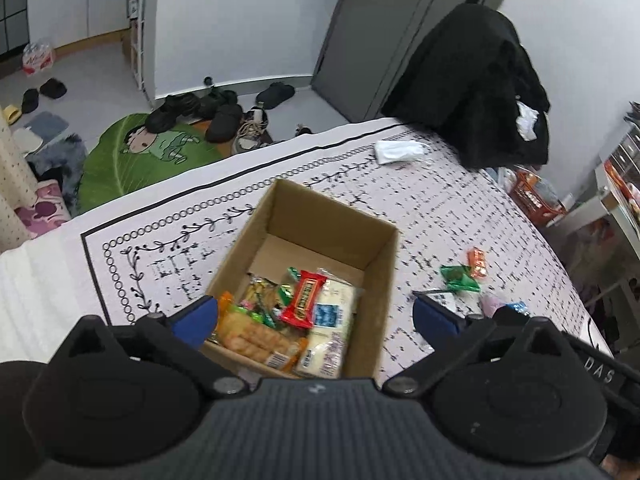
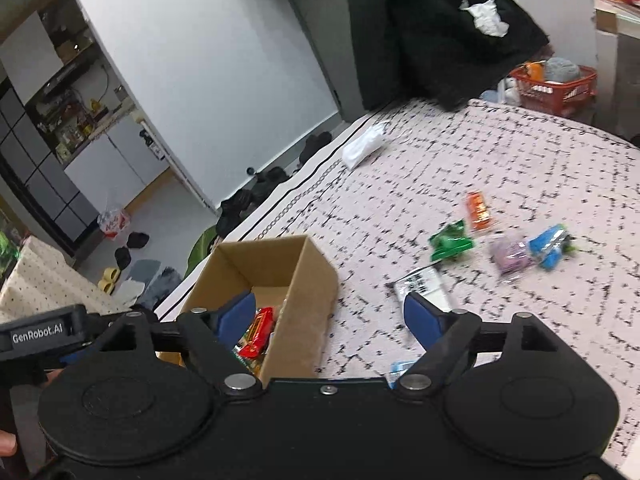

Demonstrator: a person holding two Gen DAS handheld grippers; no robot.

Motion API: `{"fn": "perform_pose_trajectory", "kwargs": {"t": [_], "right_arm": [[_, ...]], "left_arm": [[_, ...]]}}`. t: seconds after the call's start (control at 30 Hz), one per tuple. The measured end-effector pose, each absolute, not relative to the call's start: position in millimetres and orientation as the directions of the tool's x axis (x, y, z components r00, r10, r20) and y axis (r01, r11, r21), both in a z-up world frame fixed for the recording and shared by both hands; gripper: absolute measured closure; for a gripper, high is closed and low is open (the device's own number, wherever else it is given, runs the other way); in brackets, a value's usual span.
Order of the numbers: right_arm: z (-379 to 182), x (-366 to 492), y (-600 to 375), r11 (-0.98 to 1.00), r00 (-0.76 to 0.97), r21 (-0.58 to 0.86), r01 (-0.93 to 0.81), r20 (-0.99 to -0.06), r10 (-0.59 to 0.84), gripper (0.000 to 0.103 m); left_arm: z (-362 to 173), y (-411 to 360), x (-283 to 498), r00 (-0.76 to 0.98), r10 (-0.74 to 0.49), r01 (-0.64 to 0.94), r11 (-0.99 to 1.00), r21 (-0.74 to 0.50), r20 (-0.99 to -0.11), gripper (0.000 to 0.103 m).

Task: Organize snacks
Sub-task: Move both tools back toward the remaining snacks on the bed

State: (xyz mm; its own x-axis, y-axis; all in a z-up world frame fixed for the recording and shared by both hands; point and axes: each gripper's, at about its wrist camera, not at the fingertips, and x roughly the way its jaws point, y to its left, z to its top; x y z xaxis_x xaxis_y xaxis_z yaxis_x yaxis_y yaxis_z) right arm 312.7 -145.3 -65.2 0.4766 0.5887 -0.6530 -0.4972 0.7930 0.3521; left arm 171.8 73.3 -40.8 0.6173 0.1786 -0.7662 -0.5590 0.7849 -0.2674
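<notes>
An open cardboard box (image 1: 380, 264) (image 2: 316, 280) stands on the patterned tablecloth and holds several snack packets, a red bar (image 1: 304, 300) (image 2: 256, 334) on top. My left gripper (image 1: 316, 316) hangs above the box's near end, jaws wide open, nothing between them. My right gripper (image 2: 330, 316) is over the box's right wall, also open and empty. To the right of the box loose snacks lie on the cloth: an orange packet (image 2: 478, 210) (image 1: 478, 262), a green packet (image 2: 450, 242) (image 1: 460, 278), a purple one (image 2: 510, 258), a blue one (image 2: 550, 246) and a white packet (image 2: 424, 286).
A white folded mask (image 1: 400, 151) (image 2: 362, 146) lies near the table's far edge. A black coat (image 1: 476, 92) hangs over a chair behind the table. A red basket (image 2: 556, 88) stands beyond the table at right. Shoes and a green mat (image 1: 148, 156) are on the floor.
</notes>
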Motion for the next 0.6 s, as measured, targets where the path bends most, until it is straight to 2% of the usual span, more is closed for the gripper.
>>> {"fn": "perform_pose_trajectory", "kwargs": {"t": [0.13,0.27,0.6], "right_arm": [[-65.5,318.6,-163.7,0.810,0.489,0.365,-0.459,-0.657,0.574,0.020],[-66.6,321.6,-181.9,0.820,0.501,0.372,-0.436,-0.656,0.564,0.013],[-72.1,328.9,-225.0,0.841,0.535,0.399,-0.365,-0.650,0.540,0.012]], "left_arm": [[-37.3,61.1,172.3,0.628,0.179,-0.548,0.793,-0.266,-0.758,0.000],[-34.2,46.9,174.2,0.635,0.182,-0.530,0.810,-0.252,-0.751,0.000],[-35.7,21.5,182.2,0.650,0.167,-0.512,0.817,-0.265,-0.742,0.000]]}}
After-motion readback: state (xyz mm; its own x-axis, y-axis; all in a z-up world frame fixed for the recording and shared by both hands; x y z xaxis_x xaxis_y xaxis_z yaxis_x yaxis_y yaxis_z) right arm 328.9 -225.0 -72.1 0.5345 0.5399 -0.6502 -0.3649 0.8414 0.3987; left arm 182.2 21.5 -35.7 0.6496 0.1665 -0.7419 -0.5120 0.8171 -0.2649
